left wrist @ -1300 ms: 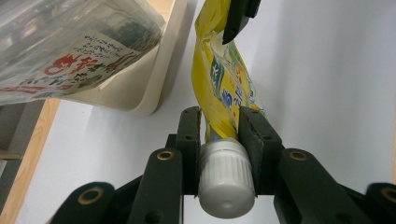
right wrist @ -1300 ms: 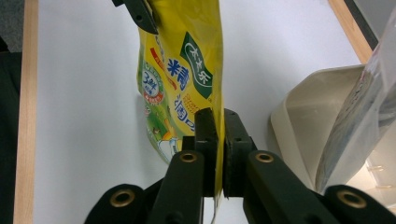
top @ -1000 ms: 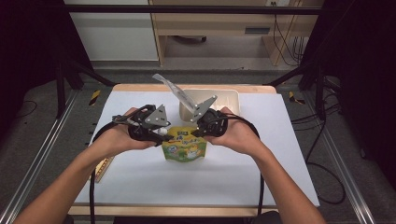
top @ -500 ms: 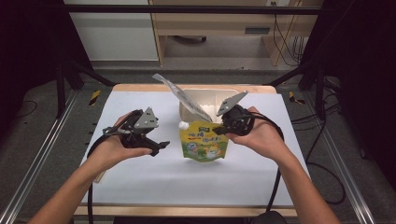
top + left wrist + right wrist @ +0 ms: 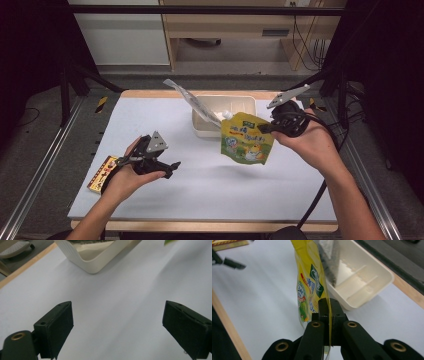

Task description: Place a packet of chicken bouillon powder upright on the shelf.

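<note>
Both grippers are black: the left gripper (image 5: 172, 166) carries a grey three-cornered plate, and the right gripper (image 5: 264, 128) has brass-ringed screw holes and a trailing black cable.

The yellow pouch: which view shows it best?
The high view: the yellow pouch hangs face-on from the right gripper, printed front visible. The right gripper view shows it edge-on, pinched between the jaws; the left gripper view catches a green sliver at the top edge.

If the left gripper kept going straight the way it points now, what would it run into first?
Probably the white tabletop, bare between the open left gripper jaws; the cream tray lies farther along, though depth is hard to judge.
</note>
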A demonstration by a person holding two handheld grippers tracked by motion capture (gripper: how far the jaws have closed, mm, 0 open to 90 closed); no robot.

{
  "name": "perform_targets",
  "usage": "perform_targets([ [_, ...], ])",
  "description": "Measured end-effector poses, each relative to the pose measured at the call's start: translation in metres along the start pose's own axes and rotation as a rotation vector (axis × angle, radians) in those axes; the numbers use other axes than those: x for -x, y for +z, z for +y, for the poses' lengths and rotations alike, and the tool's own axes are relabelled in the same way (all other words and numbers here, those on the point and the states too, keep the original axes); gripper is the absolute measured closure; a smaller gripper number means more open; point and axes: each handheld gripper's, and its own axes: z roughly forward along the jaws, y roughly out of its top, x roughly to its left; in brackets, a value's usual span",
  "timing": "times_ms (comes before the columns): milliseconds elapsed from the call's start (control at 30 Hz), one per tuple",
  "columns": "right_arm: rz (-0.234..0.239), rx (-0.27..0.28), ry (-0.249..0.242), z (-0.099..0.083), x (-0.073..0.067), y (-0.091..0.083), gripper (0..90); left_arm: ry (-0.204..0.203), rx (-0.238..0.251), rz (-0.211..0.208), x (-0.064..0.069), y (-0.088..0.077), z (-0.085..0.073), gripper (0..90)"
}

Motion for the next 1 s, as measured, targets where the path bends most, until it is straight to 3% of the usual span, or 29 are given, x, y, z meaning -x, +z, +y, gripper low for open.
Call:
perform_targets([
  [233,-0.081,0.023,0.098,0.012,0.018,-0.017,90.0,-0.018,-0.007,0.015,0.008,0.016,-0.022,9.6],
  [333,-0.107,0.047,0.132,0.018,0.024,-0.021,90.0,-0.02,-0.013,0.012,0.008,0.017,-0.027,9.7],
  [433,-0.13,0.067,0.17,0.024,0.029,-0.022,90.0,-0.024,-0.017,0.036,0.007,0.016,-0.036,9.8],
  [600,-0.169,0.087,0.224,0.036,0.036,-0.017,90.0,-0.03,-0.023,0.065,0.004,0.014,-0.045,9.7],
  [767,-0.213,0.09,0.274,0.052,0.041,-0.008,90.0,-0.061,-0.001,0.064,0.004,0.014,-0.05,9.8],
  [1000,-0.259,0.074,0.344,0.07,0.051,0.014,90.0,-0.048,-0.021,0.065,0.003,0.014,-0.055,10.0],
])
